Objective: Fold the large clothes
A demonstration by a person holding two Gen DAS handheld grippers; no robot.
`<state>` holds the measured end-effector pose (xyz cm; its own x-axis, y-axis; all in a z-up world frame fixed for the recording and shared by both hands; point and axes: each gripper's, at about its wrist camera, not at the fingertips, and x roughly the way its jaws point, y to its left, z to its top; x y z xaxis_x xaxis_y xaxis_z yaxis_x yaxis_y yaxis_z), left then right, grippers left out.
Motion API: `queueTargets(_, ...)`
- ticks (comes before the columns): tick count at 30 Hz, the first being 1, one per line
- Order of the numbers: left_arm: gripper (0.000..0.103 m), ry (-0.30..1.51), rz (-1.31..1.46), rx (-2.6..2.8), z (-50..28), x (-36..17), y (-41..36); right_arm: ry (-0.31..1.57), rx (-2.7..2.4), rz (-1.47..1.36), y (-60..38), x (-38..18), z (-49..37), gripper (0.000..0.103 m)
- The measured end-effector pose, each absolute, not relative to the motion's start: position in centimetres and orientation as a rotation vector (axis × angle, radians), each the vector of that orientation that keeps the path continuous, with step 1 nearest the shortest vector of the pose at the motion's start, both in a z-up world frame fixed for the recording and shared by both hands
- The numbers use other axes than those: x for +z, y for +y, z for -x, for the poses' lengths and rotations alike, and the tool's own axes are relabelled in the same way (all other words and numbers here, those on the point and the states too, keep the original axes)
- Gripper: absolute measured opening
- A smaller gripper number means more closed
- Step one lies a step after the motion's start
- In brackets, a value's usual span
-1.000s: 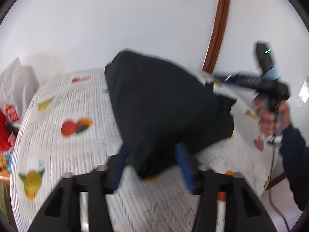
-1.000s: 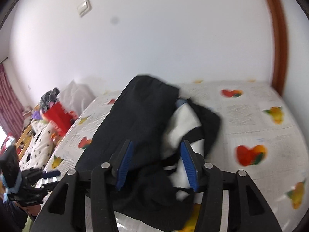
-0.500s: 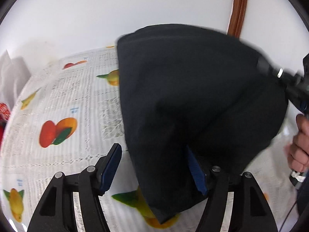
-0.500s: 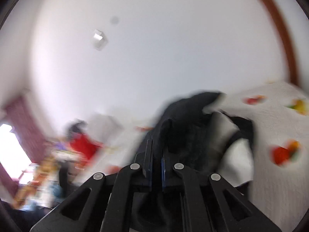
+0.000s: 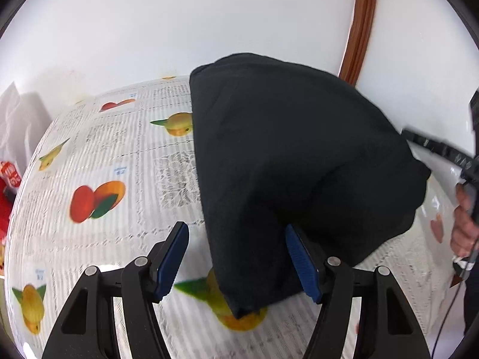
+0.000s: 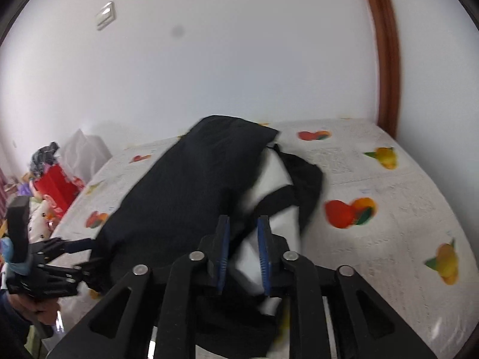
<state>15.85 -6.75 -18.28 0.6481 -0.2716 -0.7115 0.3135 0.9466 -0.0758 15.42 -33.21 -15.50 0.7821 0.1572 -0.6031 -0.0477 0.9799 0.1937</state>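
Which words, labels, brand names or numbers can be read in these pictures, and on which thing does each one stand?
None can be read with certainty.
Red bag: white marks, too blurred to read.
Tablecloth: small blue labels and grey newspaper-like print beside the fruit pictures, too small and blurred to read.
Wall plate: no text visible.
Black garment: no label or print visible.

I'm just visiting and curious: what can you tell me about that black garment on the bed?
The garment is black, soft-looking cloth with white panels, lying bunched, partly folded over itself on the fruit-print sheet. One edge lies between the left gripper's open jaws. The right gripper, which has just been opening, straddles a white part.
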Motion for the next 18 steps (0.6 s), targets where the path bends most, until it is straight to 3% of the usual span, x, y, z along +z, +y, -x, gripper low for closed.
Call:
queueTargets(7, 0.065, 0.791, -0.002, -0.321, -12.9, -16.5, -5.5, 0.795, 0.048, -0.168, -34.3, -18.7, -18.2, 0.036)
queueTargets(15, 0.065, 0.742, -0.01, -0.268, -8.8, -12.5, -5.4, 0.722, -0.041, -0.158, -34.2, -10.8, -11.5, 0.037)
queueTargets(18, 0.071, 0.721, 0.004, -0.259, -7.3, -10.3, -6.0, 0.68, -0.045, -0.124, -32.5, -7.5, -8.4, 0.057)
